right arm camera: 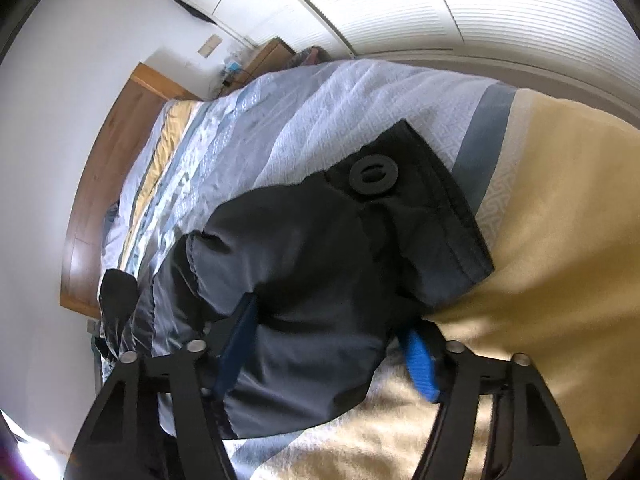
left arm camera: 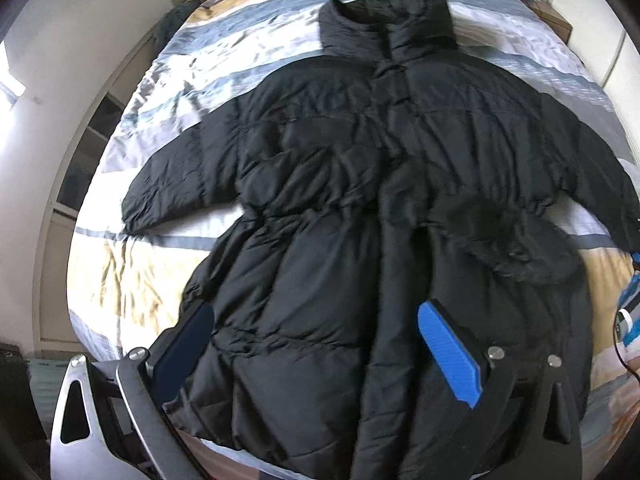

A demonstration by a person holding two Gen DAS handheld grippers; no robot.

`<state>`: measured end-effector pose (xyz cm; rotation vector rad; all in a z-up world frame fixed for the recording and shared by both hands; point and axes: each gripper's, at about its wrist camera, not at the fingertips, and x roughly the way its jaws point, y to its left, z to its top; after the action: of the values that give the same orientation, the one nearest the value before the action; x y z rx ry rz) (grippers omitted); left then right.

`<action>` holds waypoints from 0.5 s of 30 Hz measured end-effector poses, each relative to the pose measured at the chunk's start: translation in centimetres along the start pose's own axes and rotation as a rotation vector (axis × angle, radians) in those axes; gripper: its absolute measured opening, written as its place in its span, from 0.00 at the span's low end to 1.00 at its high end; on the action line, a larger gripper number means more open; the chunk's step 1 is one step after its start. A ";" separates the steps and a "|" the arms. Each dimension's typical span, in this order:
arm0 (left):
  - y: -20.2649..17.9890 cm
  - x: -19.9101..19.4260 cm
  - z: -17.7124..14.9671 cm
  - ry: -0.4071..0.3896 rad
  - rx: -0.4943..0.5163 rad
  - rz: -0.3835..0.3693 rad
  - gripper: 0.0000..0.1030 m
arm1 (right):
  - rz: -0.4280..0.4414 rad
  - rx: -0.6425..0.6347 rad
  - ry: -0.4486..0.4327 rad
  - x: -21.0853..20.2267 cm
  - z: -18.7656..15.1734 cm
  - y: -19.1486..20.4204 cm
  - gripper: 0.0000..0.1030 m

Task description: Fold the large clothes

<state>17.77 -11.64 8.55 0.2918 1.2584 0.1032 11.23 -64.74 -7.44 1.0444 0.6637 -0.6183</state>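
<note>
Coat (left arm camera: 360,200) flat on striped bedspread (left arm camera: 132,280), wooden headboard (right arm camera: 104,184) behind
</note>
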 end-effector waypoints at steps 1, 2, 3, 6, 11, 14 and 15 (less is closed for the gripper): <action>-0.6 -0.2 0.2 -0.002 0.008 -0.004 1.00 | -0.002 -0.005 -0.005 0.0 0.2 0.0 0.56; -1.0 -0.3 0.4 -0.003 0.014 -0.006 1.00 | -0.006 -0.011 -0.009 0.0 0.3 0.1 0.52; -1.4 -0.4 0.6 -0.005 0.019 -0.009 1.00 | -0.010 -0.018 -0.012 0.0 0.3 0.1 0.50; -2.7 -0.7 1.1 -0.010 0.035 -0.018 1.00 | -0.026 -0.047 -0.019 -0.1 0.6 0.5 0.43; -4.0 -0.5 1.3 -0.006 0.061 -0.027 1.00 | -0.034 -0.076 -0.029 -0.2 0.8 0.6 0.33; -4.4 -0.1 1.2 0.003 0.064 -0.029 1.00 | -0.045 -0.105 -0.035 -0.3 0.9 0.8 0.26; -4.5 0.1 1.3 0.007 0.064 -0.028 1.00 | -0.049 -0.119 -0.038 -0.3 0.9 1.0 0.24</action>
<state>18.64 -16.08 7.59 0.3293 1.2737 0.0395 11.91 -65.11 -6.34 0.9061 0.6864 -0.6322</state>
